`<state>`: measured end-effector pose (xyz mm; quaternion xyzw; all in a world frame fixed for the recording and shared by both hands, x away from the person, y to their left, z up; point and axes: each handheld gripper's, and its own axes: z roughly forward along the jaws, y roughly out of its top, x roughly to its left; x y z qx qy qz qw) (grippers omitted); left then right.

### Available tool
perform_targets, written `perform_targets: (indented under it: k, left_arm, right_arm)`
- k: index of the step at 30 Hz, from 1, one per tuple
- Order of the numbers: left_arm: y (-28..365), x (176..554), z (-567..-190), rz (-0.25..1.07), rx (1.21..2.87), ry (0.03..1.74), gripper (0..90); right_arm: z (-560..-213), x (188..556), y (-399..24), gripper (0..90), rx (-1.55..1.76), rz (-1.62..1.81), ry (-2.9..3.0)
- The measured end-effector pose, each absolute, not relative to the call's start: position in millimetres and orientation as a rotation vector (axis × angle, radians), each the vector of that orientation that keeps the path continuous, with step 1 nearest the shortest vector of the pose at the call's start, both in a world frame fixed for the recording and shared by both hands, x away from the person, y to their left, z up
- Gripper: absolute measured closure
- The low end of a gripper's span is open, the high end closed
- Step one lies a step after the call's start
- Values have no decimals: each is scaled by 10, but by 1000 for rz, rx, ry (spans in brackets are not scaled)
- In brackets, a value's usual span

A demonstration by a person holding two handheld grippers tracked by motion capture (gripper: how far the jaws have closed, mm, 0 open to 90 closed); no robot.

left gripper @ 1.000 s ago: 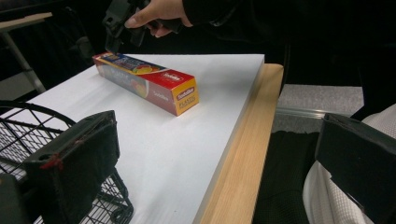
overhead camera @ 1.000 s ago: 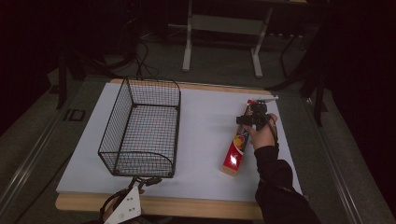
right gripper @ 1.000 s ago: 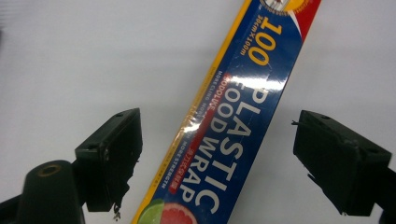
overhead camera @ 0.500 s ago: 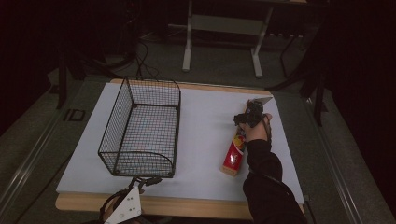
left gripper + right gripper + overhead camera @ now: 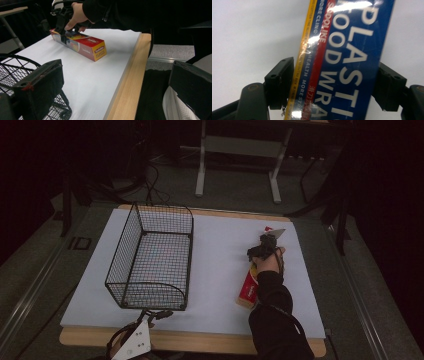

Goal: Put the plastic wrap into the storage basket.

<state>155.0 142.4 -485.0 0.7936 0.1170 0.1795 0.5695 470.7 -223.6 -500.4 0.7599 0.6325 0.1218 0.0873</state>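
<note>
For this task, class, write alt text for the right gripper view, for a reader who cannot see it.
A blue, red and yellow plastic wrap box lies on a white table, seen close from above. The right gripper straddles it, one black jaw at each long side, and has just been closing; whether the pads press on the box cannot be told.
</note>
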Motion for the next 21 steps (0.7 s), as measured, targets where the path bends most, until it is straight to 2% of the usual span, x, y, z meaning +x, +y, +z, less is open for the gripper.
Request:
perform_targets:
  k: [21]
  left_arm:
    - [1426, 1554, -4853, 435, 1869, 279, 1]
  right_arm:
    - [-4947, 4723, -2198, 381, 2249, 303, 1882]
